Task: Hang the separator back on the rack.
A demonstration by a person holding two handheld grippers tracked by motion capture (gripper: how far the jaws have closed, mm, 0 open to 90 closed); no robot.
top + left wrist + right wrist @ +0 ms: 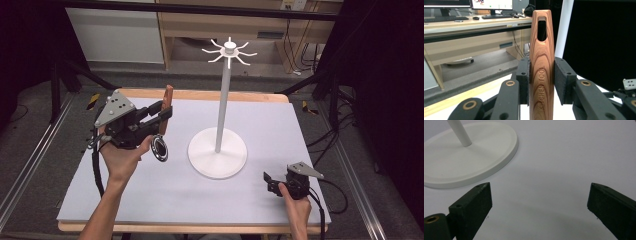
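Wooden, slotted kitchen-tool handle [541, 67] stands clamped between the left gripper's [161, 114] jaws, lifted above the table's left side, well apart from the white hook stand [218, 150]. Near the front right edge, the right gripper [539, 205] rests with jaws wide over bare grey table mat [165, 195].

place: robotics lab showing | bench [150, 200]: sitting in a black-curtained, rail-framed recording bay | background: monitors [492, 4] glowing, keyboard [445, 18] and mouse [476, 18] lying on a long wooden desk [474, 25] | cables [292, 45] trailing along the floor
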